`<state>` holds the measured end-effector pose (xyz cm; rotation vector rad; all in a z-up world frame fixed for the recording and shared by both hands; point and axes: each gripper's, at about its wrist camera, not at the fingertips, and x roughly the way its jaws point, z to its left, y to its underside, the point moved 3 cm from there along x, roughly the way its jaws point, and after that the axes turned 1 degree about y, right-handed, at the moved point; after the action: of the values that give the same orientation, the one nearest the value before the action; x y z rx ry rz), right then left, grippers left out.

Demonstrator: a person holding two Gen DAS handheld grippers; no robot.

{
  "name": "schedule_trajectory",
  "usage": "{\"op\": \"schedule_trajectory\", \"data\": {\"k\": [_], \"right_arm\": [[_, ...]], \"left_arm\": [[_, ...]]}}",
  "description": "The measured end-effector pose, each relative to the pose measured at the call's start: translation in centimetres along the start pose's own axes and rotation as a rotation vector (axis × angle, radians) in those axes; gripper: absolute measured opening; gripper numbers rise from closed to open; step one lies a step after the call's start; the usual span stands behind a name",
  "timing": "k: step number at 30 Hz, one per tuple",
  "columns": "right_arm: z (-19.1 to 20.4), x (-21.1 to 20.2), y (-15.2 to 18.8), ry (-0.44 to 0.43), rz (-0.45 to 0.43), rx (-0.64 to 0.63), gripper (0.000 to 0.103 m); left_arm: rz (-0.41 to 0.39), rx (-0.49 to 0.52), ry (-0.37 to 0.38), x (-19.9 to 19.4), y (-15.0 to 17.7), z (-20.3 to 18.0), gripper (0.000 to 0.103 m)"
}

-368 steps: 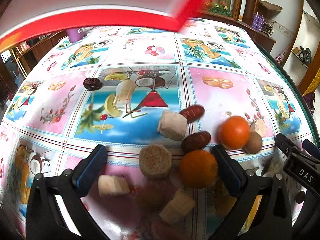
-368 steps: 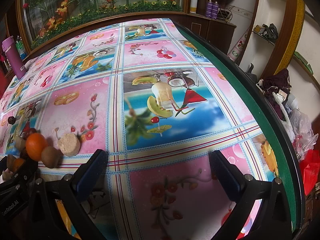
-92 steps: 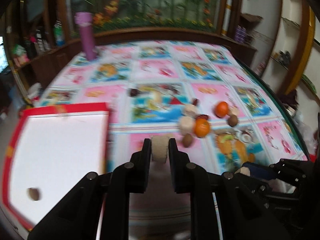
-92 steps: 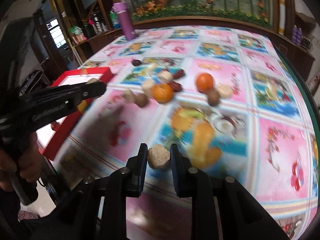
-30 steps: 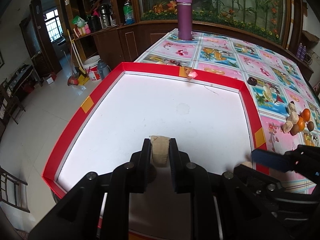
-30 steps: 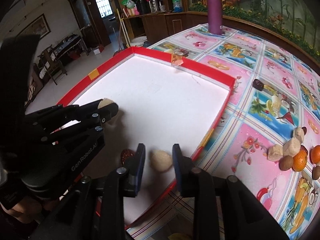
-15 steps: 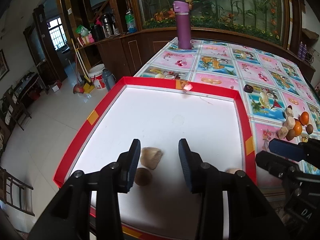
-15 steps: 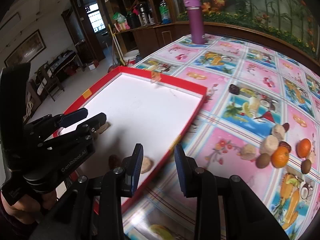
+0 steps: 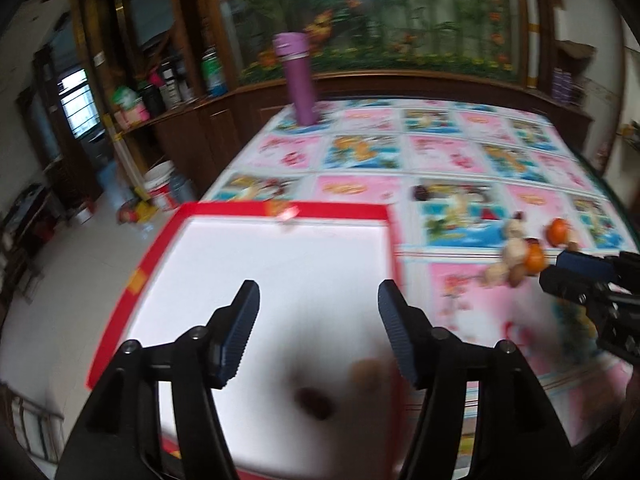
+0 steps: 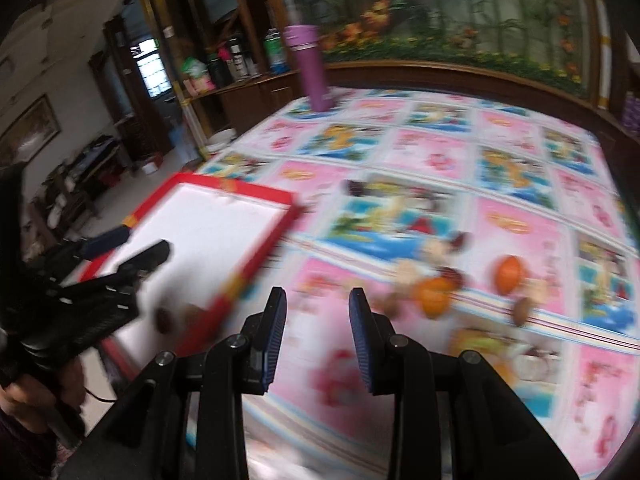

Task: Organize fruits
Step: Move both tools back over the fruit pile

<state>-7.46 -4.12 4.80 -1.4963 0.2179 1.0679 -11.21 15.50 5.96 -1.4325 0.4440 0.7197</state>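
Worktop [image 9: 448, 160] wore a pink-and-blue fruit-print cloth; purple bottle [image 9: 298, 80] at 12 o'clock. Red-rimmed white tray [image 9: 256, 210] held a tan piece [image 9: 366, 372] and dark date [image 9: 316, 402], blurred. Loose fruit pile [image 10: 436, 292] lay at the tray's 3 o'clock. Left hand-held gripper [image 9: 316, 330] above tray, jaws opening, empty. Right hand-held gripper [image 10: 316, 334] over cloth, narrowly parted, empty.
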Motion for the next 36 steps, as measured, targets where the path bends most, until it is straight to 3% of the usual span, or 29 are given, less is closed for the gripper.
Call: {"op": "schedule_trajectory", "data": {"k": [5,13,30,36], "right_arm": [[-6.5,-1.1,1.7,0.113,0.027,0.073,0.032],[-12.0,-0.9,2.7,0.169,0.052,0.165,0.032],[-11.7,3.0,2.1,0.120,0.100,0.140,0.032],[-11.7,3.4,1.8,0.116,0.101,0.138,0.032]], "left_arm": [[0.024,0.071,0.126,0.9,-1.0,-4.2,0.066],[0.107,0.111,0.225,3.4,-2.1,-9.2,0.066],[0.219,0.174,0.304,7.1,-1.2,-11.5,0.065],[0.243,0.177,0.333,8.1,-1.2,-11.8,0.053]]}}
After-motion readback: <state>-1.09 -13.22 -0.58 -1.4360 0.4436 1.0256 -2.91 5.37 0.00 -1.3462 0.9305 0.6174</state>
